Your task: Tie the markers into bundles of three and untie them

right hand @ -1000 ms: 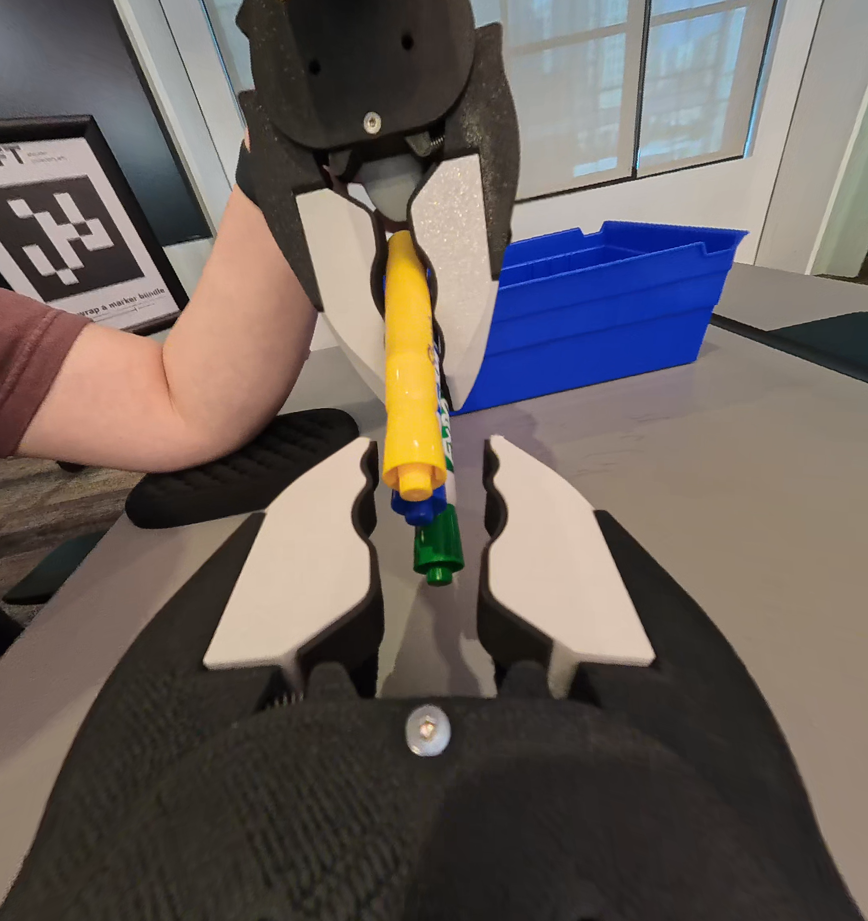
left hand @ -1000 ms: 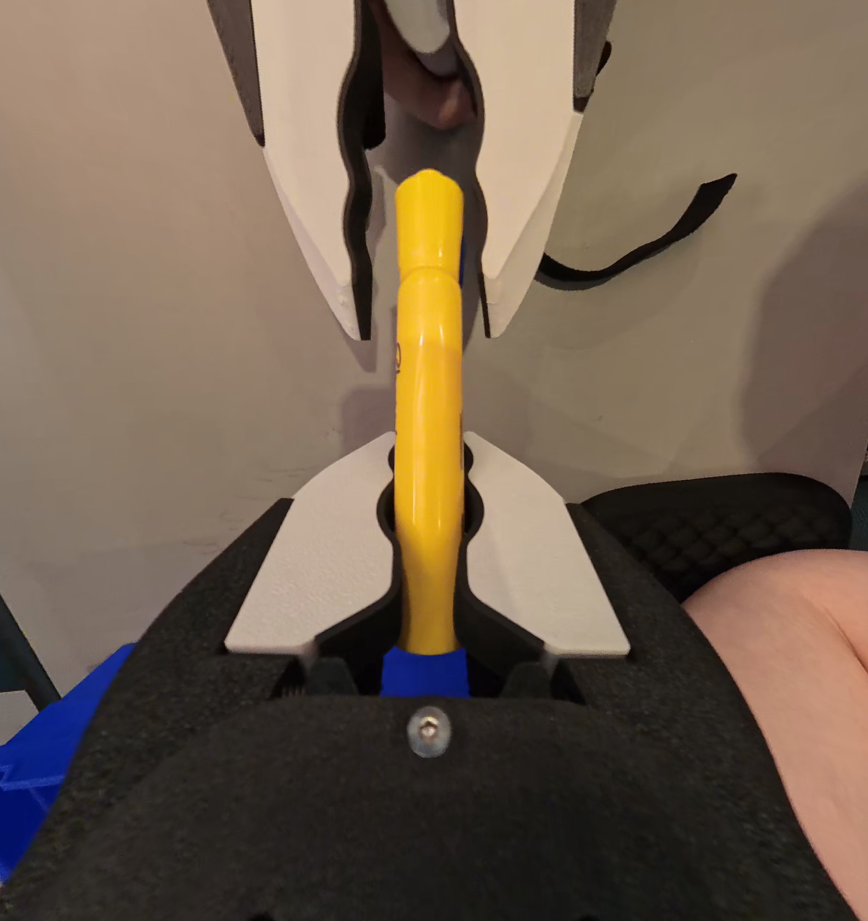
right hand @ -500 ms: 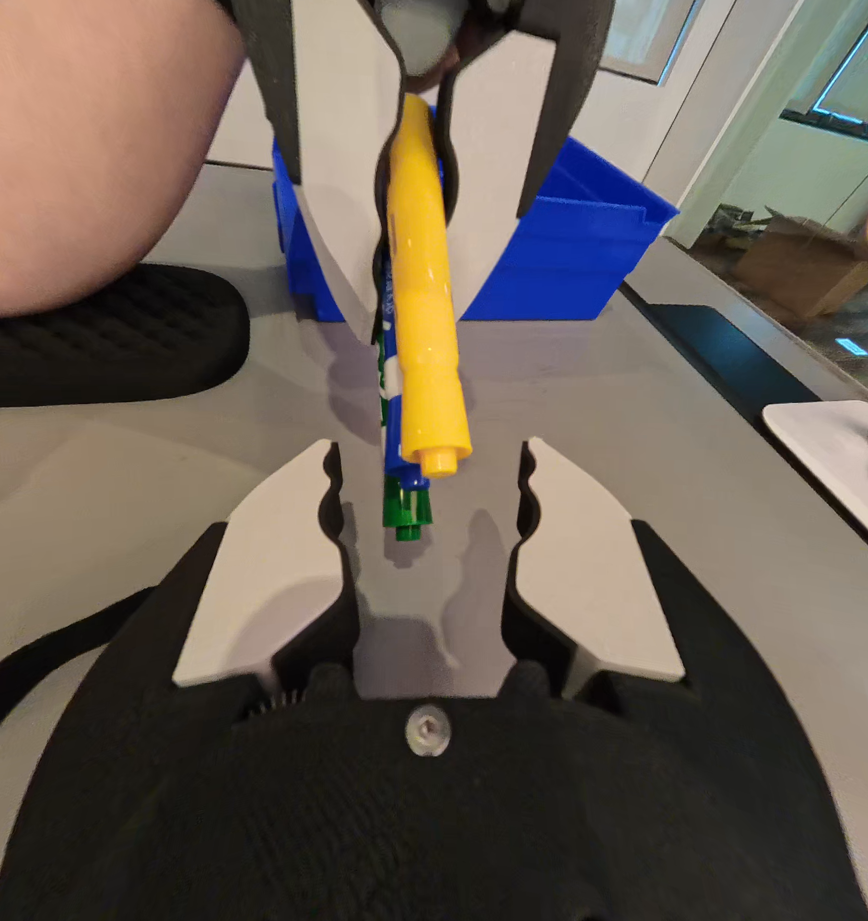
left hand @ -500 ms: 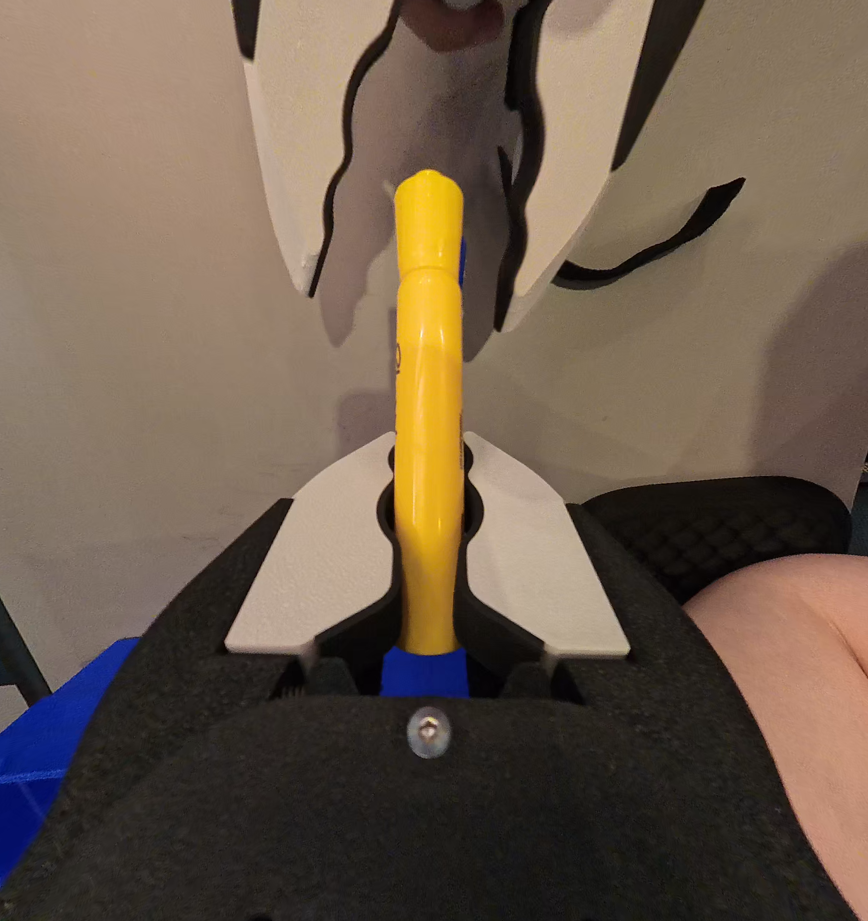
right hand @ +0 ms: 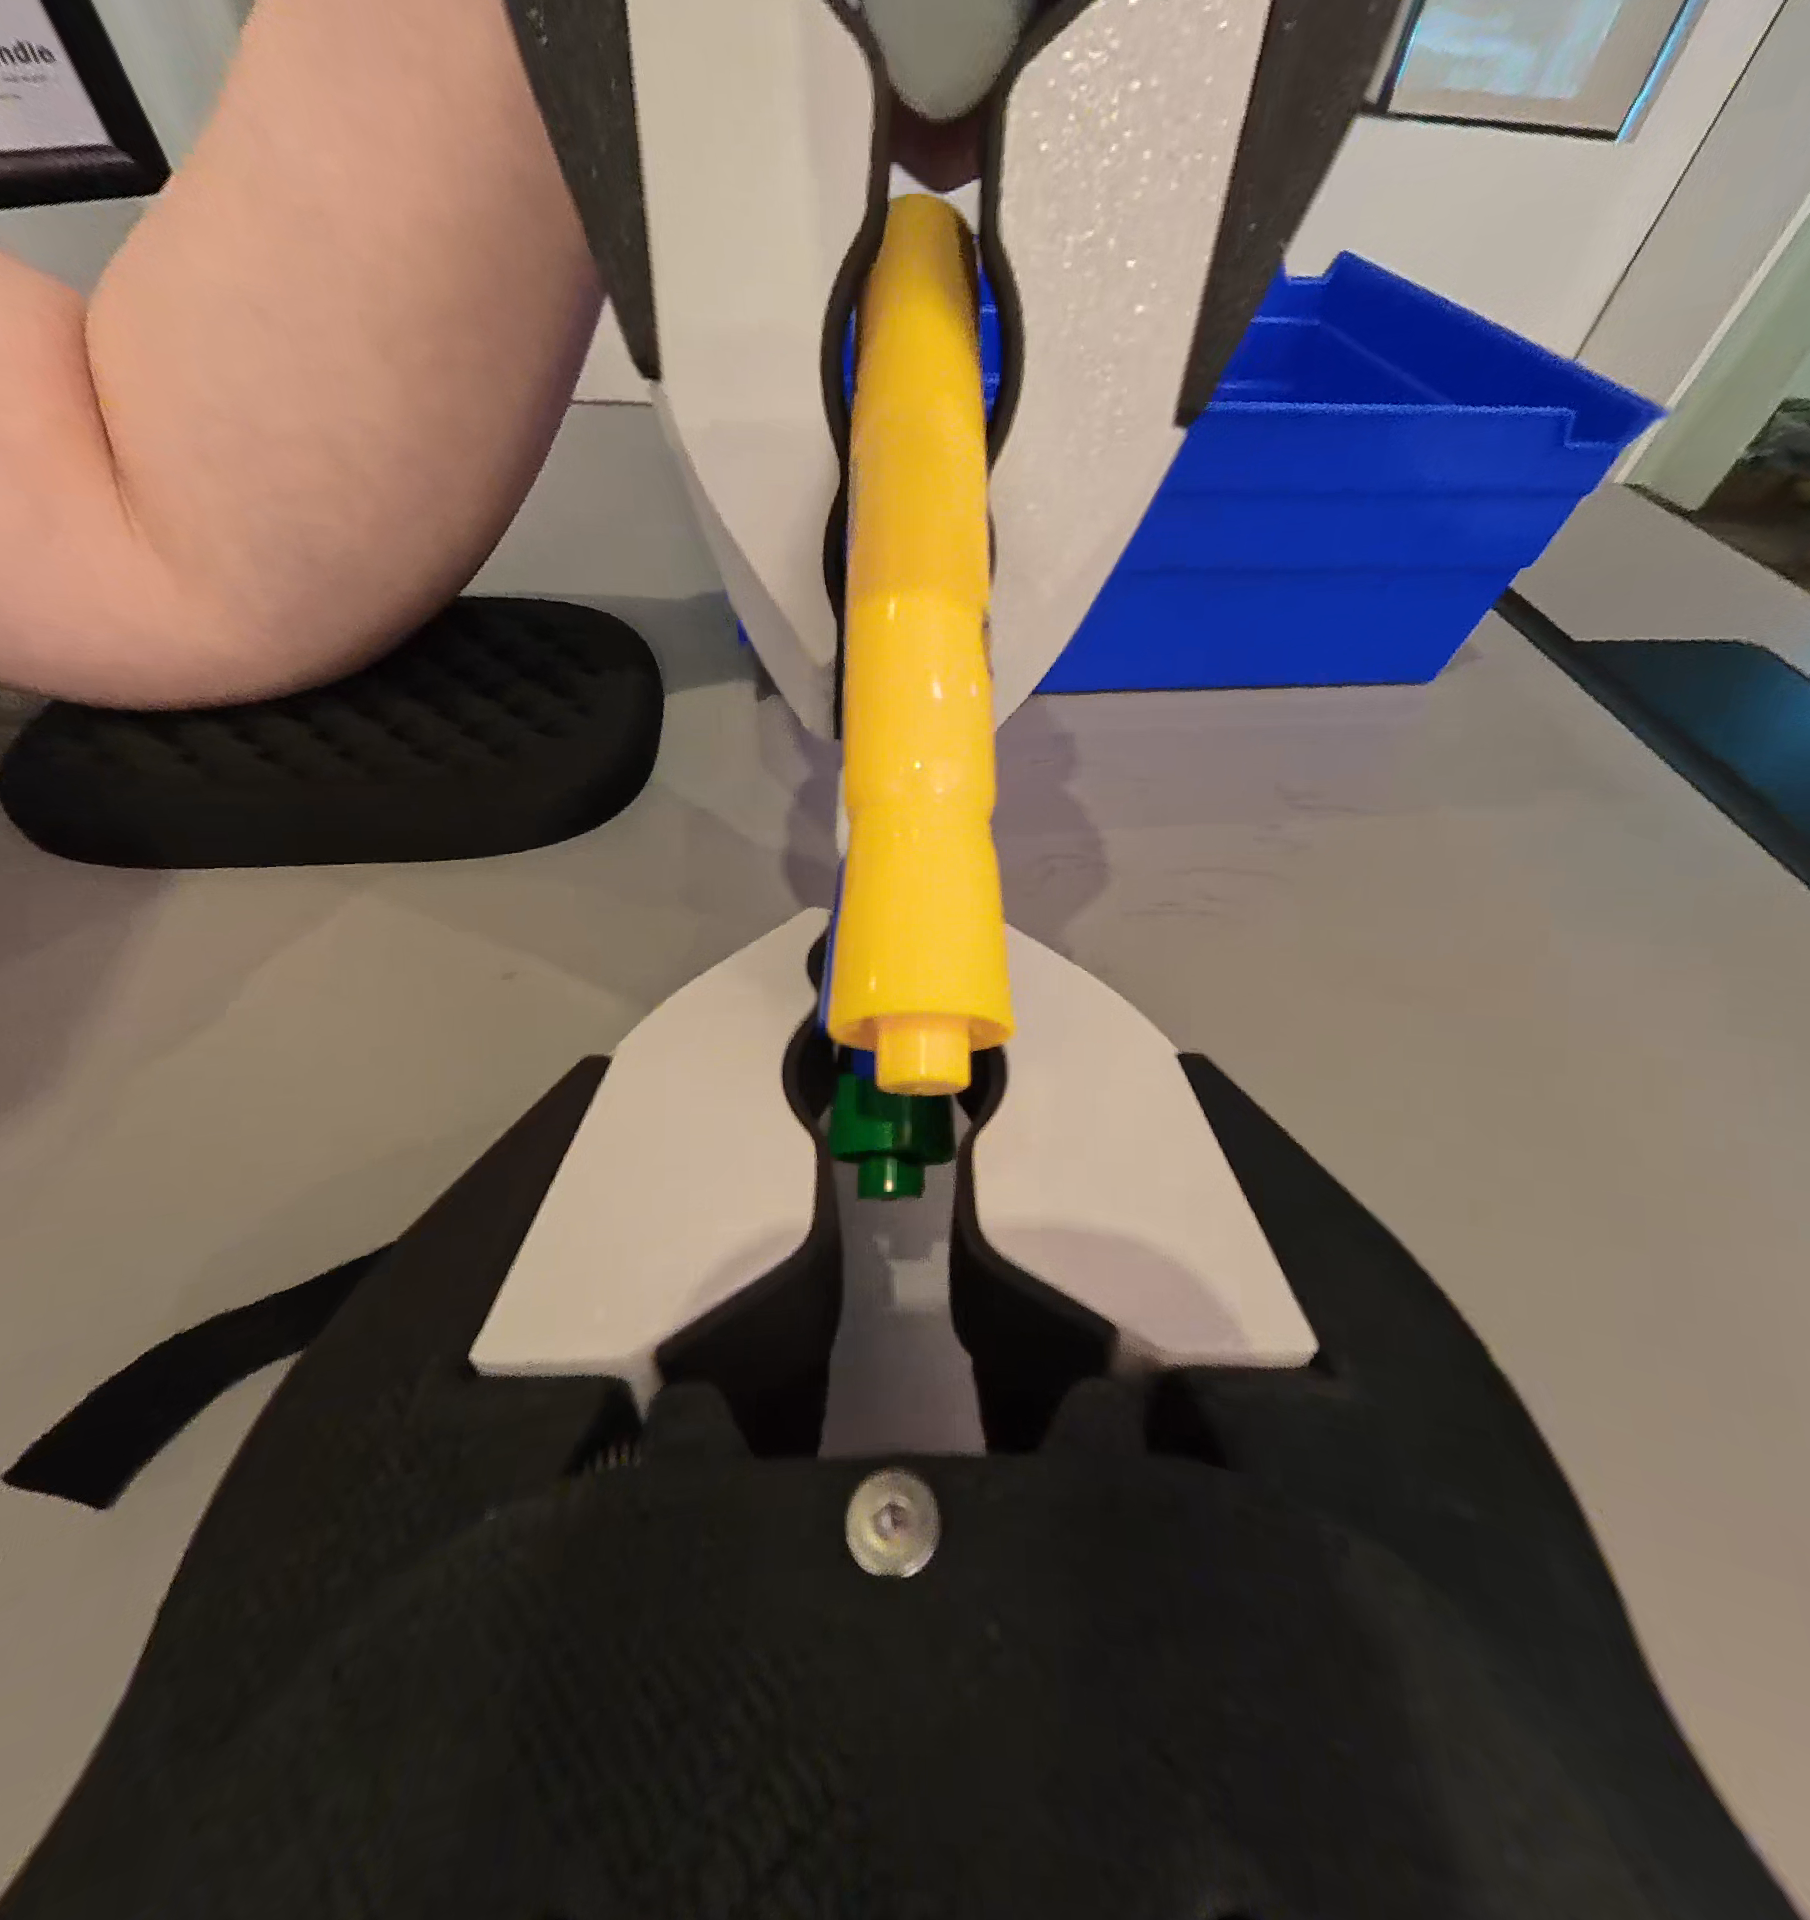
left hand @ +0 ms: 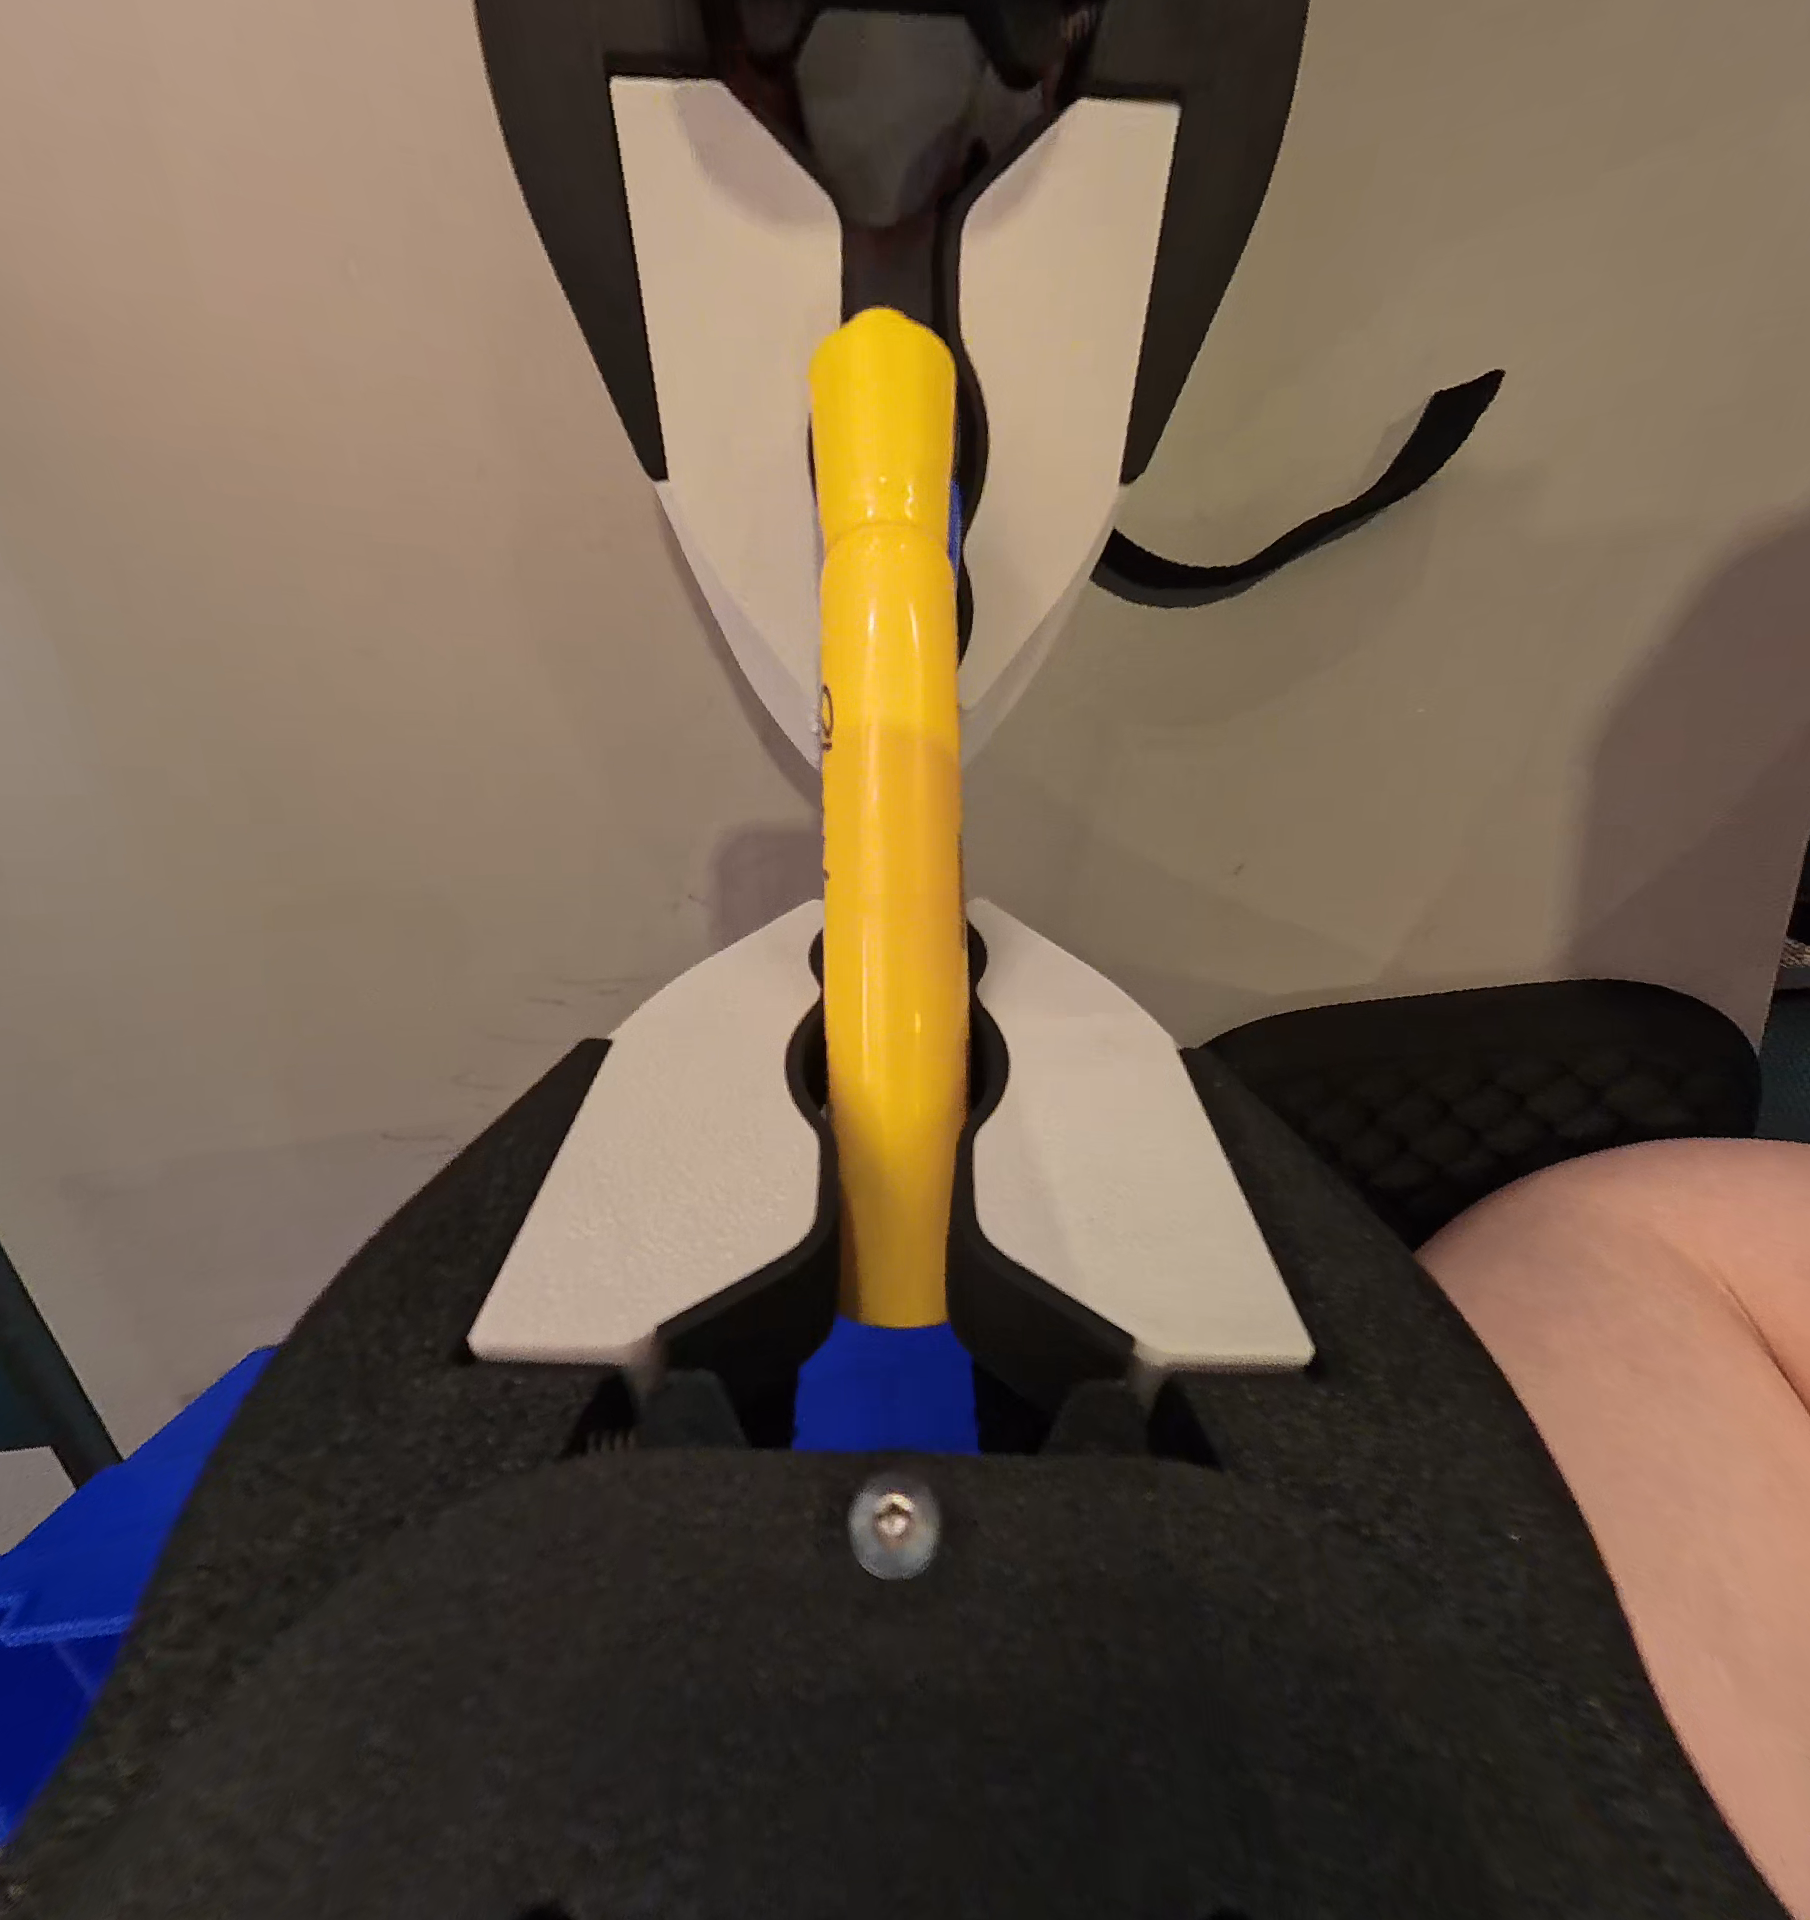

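Observation:
Three markers are held together as a stack: a yellow marker [left hand: 890, 644] on top, a blue marker [left hand: 885, 1392] under it, and a green marker [right hand: 885, 1138] lowest. My left gripper [left hand: 893, 914] is shut on one end of the stack. My right gripper [right hand: 916, 925] is shut on the other end, facing the left gripper [right hand: 922, 707]. The right gripper also shows in the left wrist view [left hand: 890, 727]. The yellow marker [right hand: 922, 623] spans between both, above the grey table [right hand: 1400, 987]. A black strap [left hand: 1296, 540] lies loose on the table, apart from the markers.
A blue bin [right hand: 1348, 520] stands behind the left gripper. A black arm pad [right hand: 340, 727] lies on the table with a person's arm [right hand: 309, 364] resting on it. The strap also shows in the right wrist view [right hand: 184, 1382]. A framed sign [right hand: 28, 94] stands at the far left. The grippers are tip to tip, or close to it.
My right gripper moved forward over the free ends of the markers and closed on them; it was open before. My left gripper kept its hold.

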Motion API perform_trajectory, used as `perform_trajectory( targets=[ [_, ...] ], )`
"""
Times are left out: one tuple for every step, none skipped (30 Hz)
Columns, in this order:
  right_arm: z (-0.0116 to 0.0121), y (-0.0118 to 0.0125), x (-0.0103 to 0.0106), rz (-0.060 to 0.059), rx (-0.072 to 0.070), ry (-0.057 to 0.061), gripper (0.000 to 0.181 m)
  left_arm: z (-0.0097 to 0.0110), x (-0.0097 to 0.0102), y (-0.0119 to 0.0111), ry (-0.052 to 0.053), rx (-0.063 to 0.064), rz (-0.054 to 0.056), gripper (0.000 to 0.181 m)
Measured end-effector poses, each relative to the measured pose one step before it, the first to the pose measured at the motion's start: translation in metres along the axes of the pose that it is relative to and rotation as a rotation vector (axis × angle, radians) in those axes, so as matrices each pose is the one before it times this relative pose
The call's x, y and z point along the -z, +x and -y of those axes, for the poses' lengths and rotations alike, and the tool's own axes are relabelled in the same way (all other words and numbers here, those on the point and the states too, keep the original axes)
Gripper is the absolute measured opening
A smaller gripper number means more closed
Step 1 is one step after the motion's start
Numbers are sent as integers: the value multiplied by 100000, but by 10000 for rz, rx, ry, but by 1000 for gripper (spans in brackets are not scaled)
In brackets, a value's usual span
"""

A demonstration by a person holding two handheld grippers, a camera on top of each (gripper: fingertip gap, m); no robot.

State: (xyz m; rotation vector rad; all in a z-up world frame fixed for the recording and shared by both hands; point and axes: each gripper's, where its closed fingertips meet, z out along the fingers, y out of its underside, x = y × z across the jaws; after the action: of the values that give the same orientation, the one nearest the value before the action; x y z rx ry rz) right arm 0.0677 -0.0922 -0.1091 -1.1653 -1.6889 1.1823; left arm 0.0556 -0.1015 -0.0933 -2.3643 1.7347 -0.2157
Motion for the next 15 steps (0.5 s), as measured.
perform_trajectory(
  targets=[
    [63, 54, 55, 3, -156, 37, 19, 3, -6, -41, -13, -27, 38, 19],
    [52, 67, 56, -48, -62, 47, 19, 24, 16, -106, -2, -36, 83, 19],
    [-1, -38, 25, -4, 8, 3, 19, 42, 15, 46, 15, -2, -25, 19],
    [-16, -71, 7, 28, -45, -32, 19, -17, -30, 89, -16, -19, -35, 19],
    [-39, -108, -30, 72, -119, -42, 19, -42, -44, 78, -44, -21, -23, 19],
    [-63, -127, -49, 68, -94, -33, 19, -65, -83, 137, -59, -7, -83, 19],
    [-114, -57, -66, 8, -29, -57, 19, -68, -127, 54, -77, -38, -38, 19],
    [-153, -2, -77, -23, -17, -106, 19, -123, -186, 6, -124, -50, -18, 19],
    [-141, -7, -71, -14, -24, -115, 19, -117, -227, -11, -149, -42, -15, 20],
    [-130, -33, -62, 17, -41, -103, 19, -100, -243, 35, -136, 1, -76, 20],
    [-132, -20, -33, 15, -45, -106, 19, -68, -226, 18, -116, 20, -71, 20],
    [-151, -16, -5, 29, -72, -105, 19, -20, -191, -11, -75, 16, -56, 20],
    [-110, -5, 44, 23, -58, -80, 19, 15, -163, 3, -40, 20, -61, 20],
    [-86, 13, 77, -2, -9, -77, 20, 60, -119, -14, -20, 11, -50, 20],
    [-64, 19, 93, -11, 15, -80, 20, 73, -99, -8, -6, -4, -34, 20]
  ],
)
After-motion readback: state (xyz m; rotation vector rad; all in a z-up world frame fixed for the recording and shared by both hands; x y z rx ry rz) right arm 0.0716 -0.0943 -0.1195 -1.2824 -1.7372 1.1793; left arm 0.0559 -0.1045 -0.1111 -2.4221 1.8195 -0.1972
